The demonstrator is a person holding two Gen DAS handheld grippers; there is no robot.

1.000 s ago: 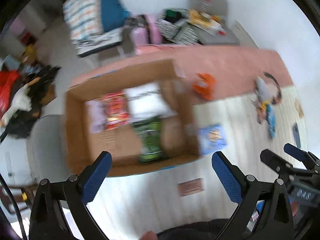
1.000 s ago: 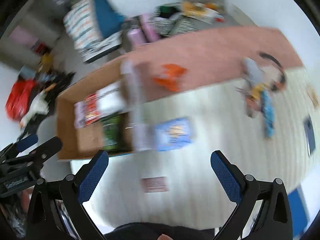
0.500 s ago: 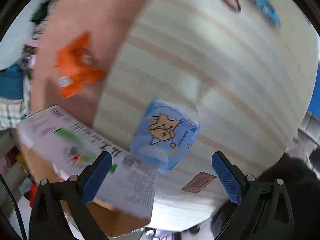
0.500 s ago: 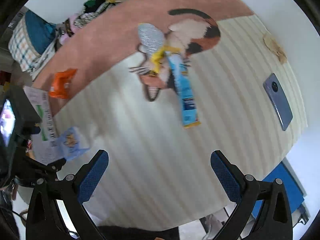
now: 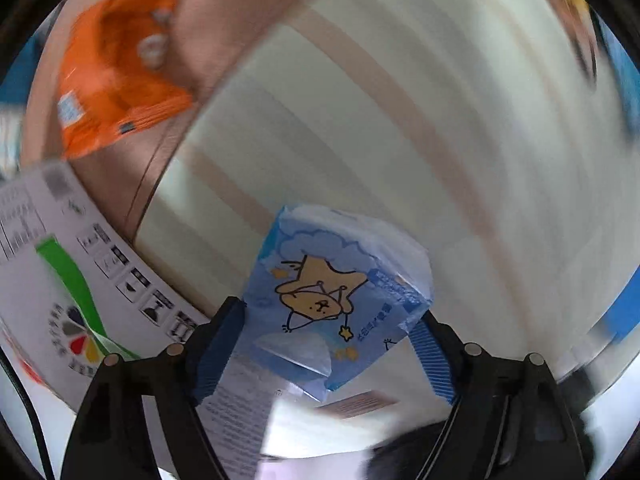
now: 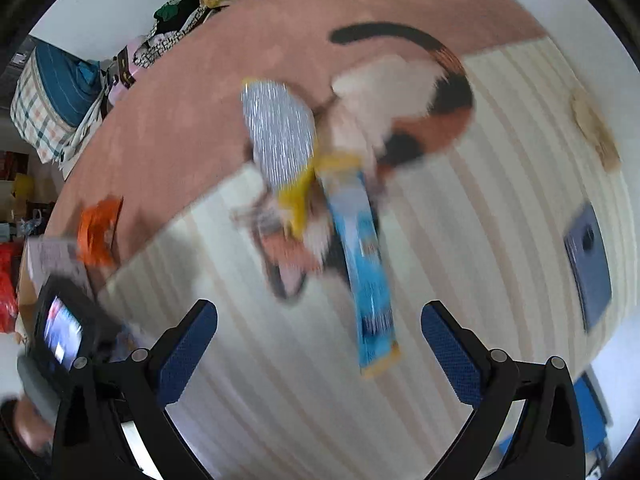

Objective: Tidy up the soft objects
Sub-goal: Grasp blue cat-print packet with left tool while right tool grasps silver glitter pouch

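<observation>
A light blue soft packet with a star-bear drawing lies on the striped cloth. My left gripper is open, one finger on each side of the packet; I cannot tell whether they touch it. An orange packet lies on the pink cloth behind; it also shows in the right wrist view. My right gripper is open and empty above the striped cloth, short of a blurred pile: a silver pouch, a long blue packet, yellow and pink pieces, and a white, brown and black plush.
The cardboard box's white printed flap lies at the left, close to the blue packet. A dark blue phone lies on the striped cloth at the right. Bags and clutter stand beyond the pink cloth. The left gripper's body shows at lower left.
My left gripper has come down on the blue packet, which now lies between its fingers. My right gripper has moved closer to the pile of items at the right.
</observation>
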